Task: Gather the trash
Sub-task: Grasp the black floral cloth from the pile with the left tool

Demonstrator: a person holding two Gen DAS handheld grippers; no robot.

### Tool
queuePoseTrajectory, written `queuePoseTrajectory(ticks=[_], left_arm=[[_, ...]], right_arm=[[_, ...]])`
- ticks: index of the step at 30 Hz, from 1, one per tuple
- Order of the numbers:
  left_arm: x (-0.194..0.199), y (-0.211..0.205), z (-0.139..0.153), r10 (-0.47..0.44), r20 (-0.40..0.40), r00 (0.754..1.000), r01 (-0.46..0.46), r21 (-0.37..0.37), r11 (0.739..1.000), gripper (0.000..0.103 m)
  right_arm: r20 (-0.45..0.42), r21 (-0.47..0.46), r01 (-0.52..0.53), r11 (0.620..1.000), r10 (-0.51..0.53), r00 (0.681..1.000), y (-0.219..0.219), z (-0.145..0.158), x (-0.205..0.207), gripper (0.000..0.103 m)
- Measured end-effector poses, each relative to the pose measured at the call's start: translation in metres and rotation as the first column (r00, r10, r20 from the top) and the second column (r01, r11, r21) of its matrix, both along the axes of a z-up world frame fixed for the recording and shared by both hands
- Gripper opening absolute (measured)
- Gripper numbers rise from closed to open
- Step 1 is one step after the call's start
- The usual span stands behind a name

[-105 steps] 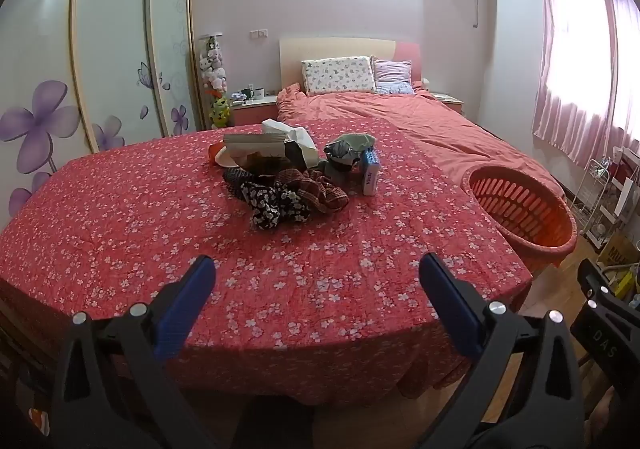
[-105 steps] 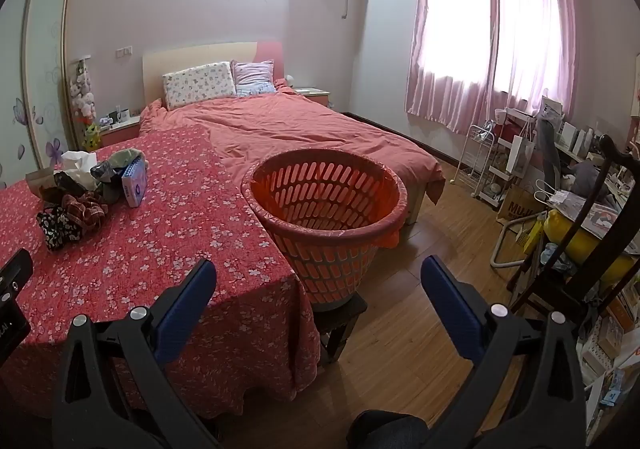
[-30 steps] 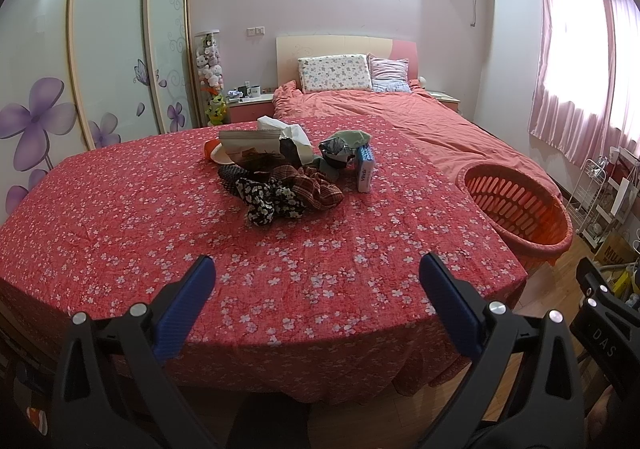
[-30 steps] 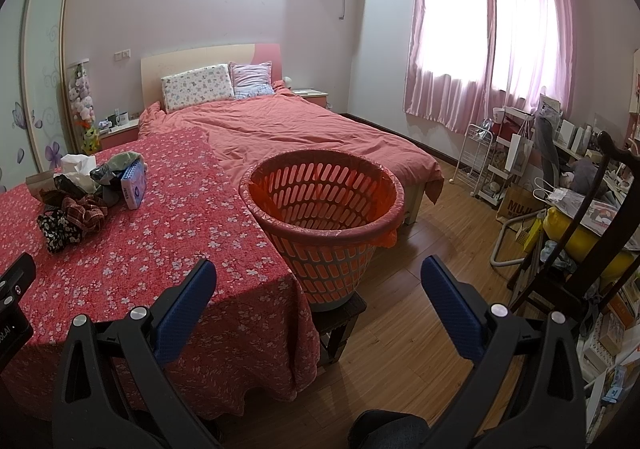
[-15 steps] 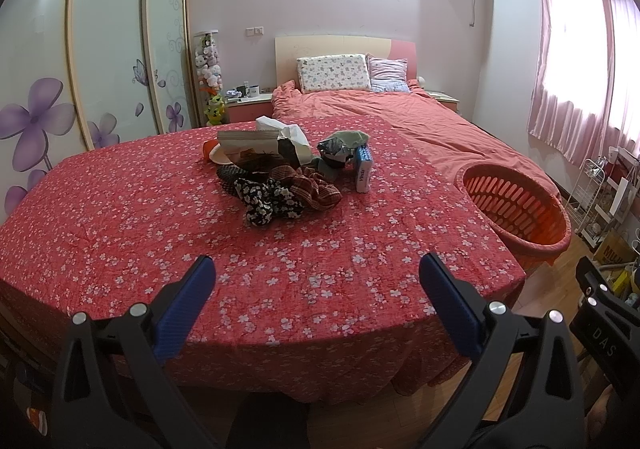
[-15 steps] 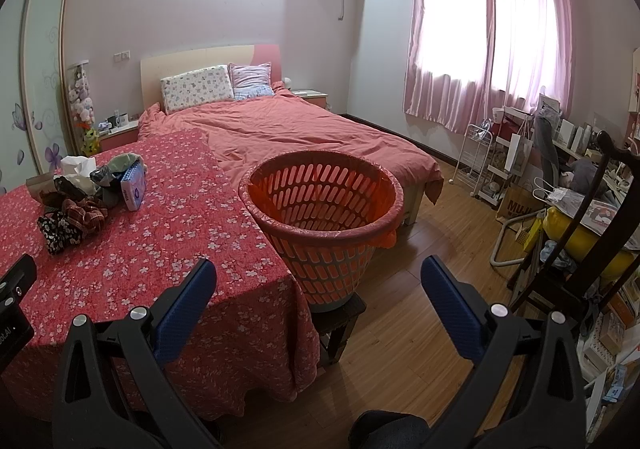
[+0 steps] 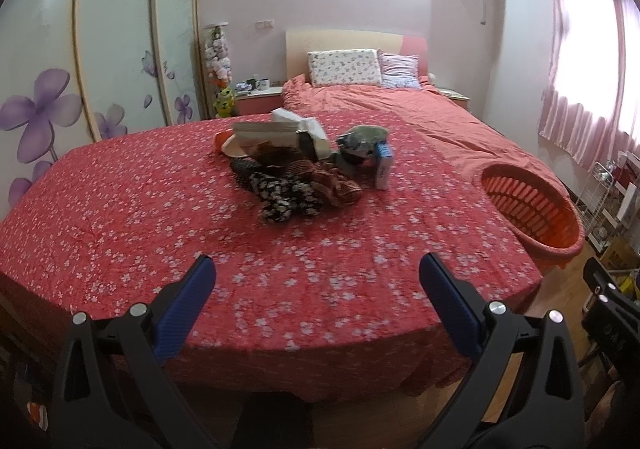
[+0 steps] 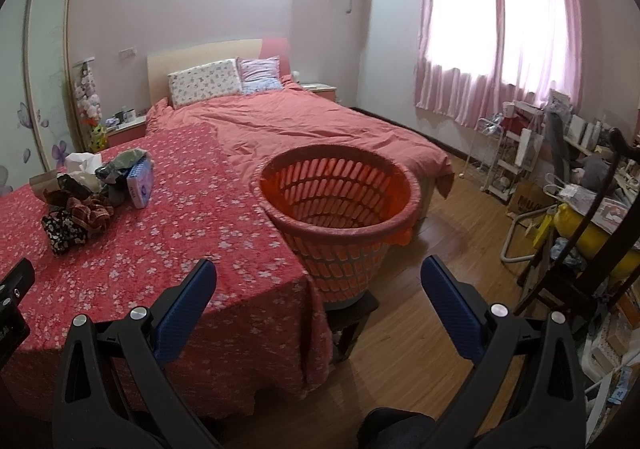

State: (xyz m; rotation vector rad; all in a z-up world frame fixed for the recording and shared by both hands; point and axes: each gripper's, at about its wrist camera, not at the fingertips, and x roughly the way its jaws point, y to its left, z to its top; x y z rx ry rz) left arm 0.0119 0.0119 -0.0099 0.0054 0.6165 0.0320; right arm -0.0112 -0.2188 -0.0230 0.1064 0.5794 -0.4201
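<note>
Right now your left gripper [image 7: 316,281] hangs spread wide over the near edge of the desk [image 7: 120,217], its blue pads holding nothing. Your right gripper [image 8: 318,285] is likewise spread and empty, pointing past the desk's corner toward the orange basket [image 8: 340,209].

Your trash sits in one heap toward the far middle of the desk's red floral cloth: a black-and-white patterned rag [image 7: 286,197] nearest you, a brown striped rag [image 7: 334,185] touching it on the right, a flat cardboard box [image 7: 266,133] behind them with white tissue [image 7: 298,121] poking above it, a grey-green crumpled bundle [image 7: 360,141] to the right, and a small blue-and-white carton [image 7: 383,165] standing upright just beside that bundle. An orange bit shows at the heap's left rear (too hidden to identify).

The basket stands off the desk's right edge on a low dark stand [image 8: 352,313], between the desk and the bed [image 8: 320,129], well apart from the heap.
</note>
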Motion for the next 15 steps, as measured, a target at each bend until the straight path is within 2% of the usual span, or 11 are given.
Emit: queuePoseTrajectory(ticks=[6, 12, 14, 15], left_arm=[[0.028, 0.038, -0.009, 0.056, -0.039, 0.998, -0.057, -0.031, 0.998, 0.099], [0.068, 0.066, -0.01, 0.051, -0.042, 0.998, -0.053, -0.06, 0.997, 0.099], [0.081, 0.069, -0.01, 0.035, -0.036, 0.999, -0.038, -0.064, 0.997, 0.094], [0.091, 0.071, -0.01, 0.024, -0.036, 0.999, -0.027, -0.064, 0.998, 0.089]], right_arm=[[-0.021, 0.055, -0.098, 0.994, 0.099, 0.995, 0.016, -0.004, 0.026, 0.101], [-0.03, 0.07, -0.155, 0.985, 0.157, 0.987, 0.034, -0.004, 0.049, 0.101], [-0.03, 0.066, -0.17, 0.983, 0.173, 0.985, 0.039, -0.003, 0.055, 0.101], [-0.026, 0.066, -0.181, 0.981, 0.183, 0.983, 0.042, -0.002, 0.058, 0.101]])
